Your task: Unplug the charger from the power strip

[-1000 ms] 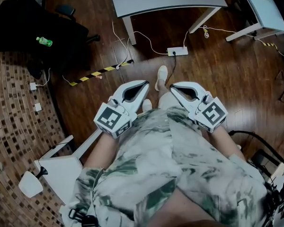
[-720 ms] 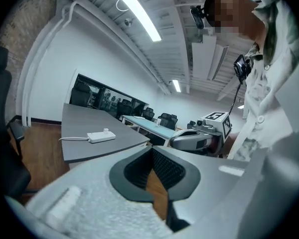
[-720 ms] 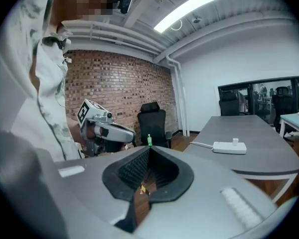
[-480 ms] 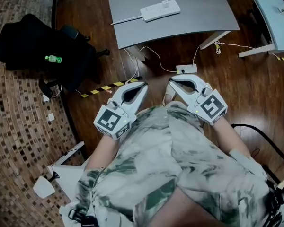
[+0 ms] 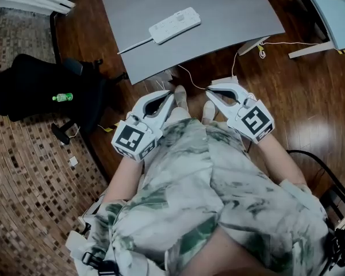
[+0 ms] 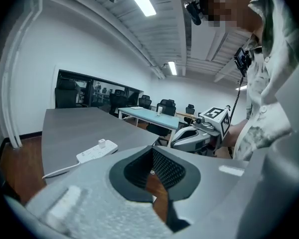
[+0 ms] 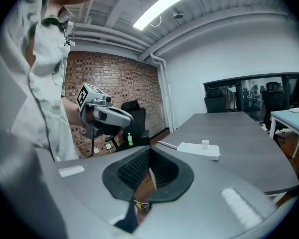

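Charger (image 6: 102, 143) removal could go wrong, I judge, if only one claw pulls: the power strip (image 5: 174, 25) lies loose on the grey table (image 5: 236, 10) and would likely lift or slide along with it, and so small a white cube may slip from a pinch. It stands plugged into the strip, well ahead of the left gripper (image 5: 171, 96) and right gripper (image 5: 209, 90), touched by neither; both have their jaws closed on nothing
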Available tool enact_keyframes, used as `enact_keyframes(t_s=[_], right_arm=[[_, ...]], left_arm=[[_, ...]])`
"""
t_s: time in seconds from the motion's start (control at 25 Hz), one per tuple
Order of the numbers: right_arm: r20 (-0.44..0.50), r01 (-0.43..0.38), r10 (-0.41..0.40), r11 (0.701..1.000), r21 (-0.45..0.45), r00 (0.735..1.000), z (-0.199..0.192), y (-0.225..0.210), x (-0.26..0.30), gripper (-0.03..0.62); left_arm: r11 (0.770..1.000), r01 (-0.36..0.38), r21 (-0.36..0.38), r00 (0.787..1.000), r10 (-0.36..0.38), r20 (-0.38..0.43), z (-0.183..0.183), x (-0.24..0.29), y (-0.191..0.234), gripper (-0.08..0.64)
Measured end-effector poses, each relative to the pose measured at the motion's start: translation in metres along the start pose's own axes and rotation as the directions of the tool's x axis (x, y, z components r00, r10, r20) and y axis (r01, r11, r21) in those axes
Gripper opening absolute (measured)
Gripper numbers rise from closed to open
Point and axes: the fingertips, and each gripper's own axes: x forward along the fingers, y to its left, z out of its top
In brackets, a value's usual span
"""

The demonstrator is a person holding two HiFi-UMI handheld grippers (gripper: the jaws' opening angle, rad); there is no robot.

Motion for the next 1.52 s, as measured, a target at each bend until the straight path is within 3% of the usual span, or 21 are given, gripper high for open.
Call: enact_keyframes(t_s=[0.16,0.4,0.56,0.6,0.76,1.12,1.52], right_arm=[[-0.046,0.047,-0.050,0.998,-0.050,0.998,-0.013,-0.040,0.023,0.006],[-0.140,0.127,-0.132,0.991,-0.039,0.981,-0.030,-0.109,0.060,0.006],[-0.217,0.177,-0.184,0.983,-0.049,0.959,-0.037,-0.161,0.100,0.006],[-0.237,0.189,-0.196,0.980,-0.052,0.952,-0.039,-0.173,0.111,0.006],[-0.335,0.215,-0.222,0.975,-0.060,0.916,-0.054,-0.214,0.152,0.006],[-0.522,0.222,-0.240,0.970,-0.099,0.818,-0.094,-0.270,0.198,0.006],[-0.571,0.213,-0.229,0.972,-0.096,0.789,-0.101,-0.281,0.207,0.006]], left_arm=[[0.999,0.049,0.005,0.999,-0.049,-0.002,0.006,0.029,0.032,0.003],[0.997,0.074,0.014,0.997,-0.074,0.002,0.017,0.074,0.096,0.003],[0.996,0.077,0.043,0.997,-0.076,-0.027,0.019,0.105,0.144,0.006],[0.995,0.086,0.052,0.996,-0.084,-0.044,0.017,0.114,0.153,0.051],[0.988,0.126,0.087,0.988,-0.117,-0.102,0.009,0.150,0.183,0.080],[0.961,0.201,0.192,0.955,-0.149,-0.255,-0.025,0.220,0.223,0.146],[0.931,0.268,0.246,0.912,-0.163,-0.375,-0.060,0.268,0.230,0.160]])
